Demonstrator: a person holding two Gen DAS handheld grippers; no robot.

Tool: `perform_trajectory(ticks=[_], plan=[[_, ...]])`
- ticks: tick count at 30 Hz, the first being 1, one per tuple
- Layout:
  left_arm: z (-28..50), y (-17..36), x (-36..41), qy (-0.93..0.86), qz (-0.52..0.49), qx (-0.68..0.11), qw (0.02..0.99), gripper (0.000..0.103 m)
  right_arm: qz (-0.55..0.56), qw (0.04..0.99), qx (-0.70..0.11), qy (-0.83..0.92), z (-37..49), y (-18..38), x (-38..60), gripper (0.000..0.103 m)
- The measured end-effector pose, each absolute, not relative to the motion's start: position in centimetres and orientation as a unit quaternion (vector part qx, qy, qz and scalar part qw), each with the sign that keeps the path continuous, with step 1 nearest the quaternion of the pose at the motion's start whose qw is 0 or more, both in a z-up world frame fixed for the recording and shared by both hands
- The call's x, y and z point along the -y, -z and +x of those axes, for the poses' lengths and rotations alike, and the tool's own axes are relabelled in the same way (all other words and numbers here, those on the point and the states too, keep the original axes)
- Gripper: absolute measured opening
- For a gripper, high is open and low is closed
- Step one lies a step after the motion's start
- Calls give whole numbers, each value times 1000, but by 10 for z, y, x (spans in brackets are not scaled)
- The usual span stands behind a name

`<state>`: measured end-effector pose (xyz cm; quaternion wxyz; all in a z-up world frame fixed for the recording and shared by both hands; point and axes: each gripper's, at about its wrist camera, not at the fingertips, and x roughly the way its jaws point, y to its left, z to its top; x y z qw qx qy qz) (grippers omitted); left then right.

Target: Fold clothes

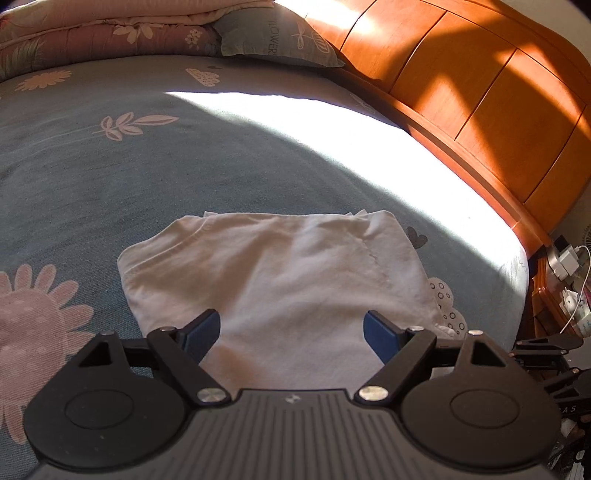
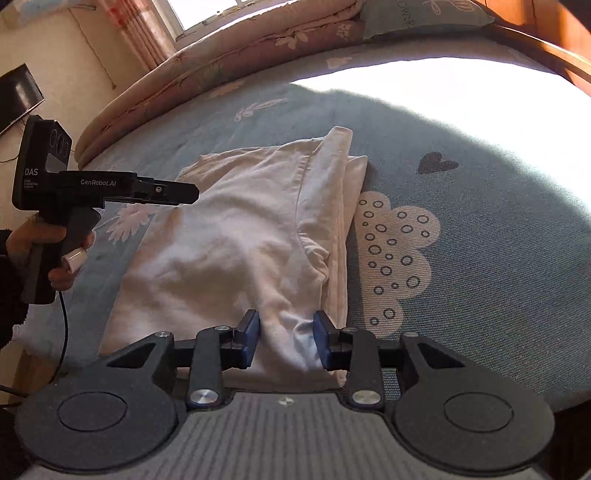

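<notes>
A white garment (image 1: 280,266) lies folded into a rough rectangle on the blue flowered bed sheet (image 1: 92,166). My left gripper (image 1: 291,328) hovers over its near edge, open wide, with nothing between its blue pads. In the right wrist view the same garment (image 2: 229,240) shows a folded layer along its right side. My right gripper (image 2: 286,332) stands partly open over the garment's near right corner; cloth shows in the gap, but the pads do not pinch it. A hand holds the left gripper (image 2: 184,192) above the garment's left side.
A wooden headboard (image 1: 480,92) runs along the right. A pillow (image 1: 273,37) and a folded quilt (image 1: 92,33) lie at the far end. A nightstand with chargers and cables (image 1: 565,288) stands beyond the bed's right edge. Bright sunlight falls across the sheet (image 2: 443,85).
</notes>
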<state>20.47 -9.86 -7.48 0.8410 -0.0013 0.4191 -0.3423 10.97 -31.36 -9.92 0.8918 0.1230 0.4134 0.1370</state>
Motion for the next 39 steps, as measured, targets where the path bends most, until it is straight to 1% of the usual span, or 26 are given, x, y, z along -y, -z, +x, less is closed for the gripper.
perform_trajectory(ticks=[2,4,7,9,10,12,14,16,17,18,19,21,23,24,25,26,27,28,29,30,32,35,39], plan=[[191,68,101,358,12,-412,838,85,101,903,-388,-153,115,86,300,38],[178,64,101,376,14,-414,829,85,80,912,-364,-173,128,76,283,43],[167,78,88,382,-42,-458,802,85,73,905,-375,-185,146,86,270,43],[162,94,78,370,-56,-488,789,85,62,901,-393,-173,149,98,271,43],[158,100,72,368,-59,-488,789,85,55,899,-403,-161,148,104,274,42],[151,99,63,373,-65,-479,792,85,81,900,-402,-147,130,109,295,39],[149,93,63,373,-73,-481,790,85,90,903,-401,-124,115,103,308,40],[147,86,67,382,-86,-478,786,85,88,910,-390,-110,103,93,310,46],[146,83,68,387,-93,-477,784,85,87,913,-383,-107,99,88,309,46],[146,82,71,393,-98,-480,779,85,106,913,-374,-123,98,84,307,47],[144,85,75,396,-102,-487,772,85,119,911,-369,-140,99,83,302,50],[140,93,81,396,-109,-503,760,85,125,903,-377,-162,103,89,292,53],[134,105,77,387,-111,-524,750,85,108,898,-405,-133,106,103,290,53],[131,109,72,383,-115,-531,747,85,98,897,-416,-109,106,110,293,48],[129,109,67,383,-122,-532,745,85,113,898,-413,-103,103,109,302,29],[126,109,61,384,-128,-533,743,85,127,898,-409,-97,100,108,310,25],[126,105,58,383,-127,-531,745,85,141,899,-405,-91,97,107,319,27],[128,98,57,381,-120,-523,753,85,136,906,-393,-80,96,100,320,43],[134,90,56,380,-118,-512,761,85,131,913,-381,-69,94,93,321,51],[141,82,56,379,-117,-500,770,85,114,920,-369,-74,98,84,317,55],[160,70,56,375,-127,-479,784,85,100,924,-356,-97,110,75,307,55],[194,55,61,368,-135,-449,803,85,36,931,-345,-114,145,70,282,55],[234,57,72,353,-128,-432,820,85,-10,933,-340,-117,193,76,267,55]])
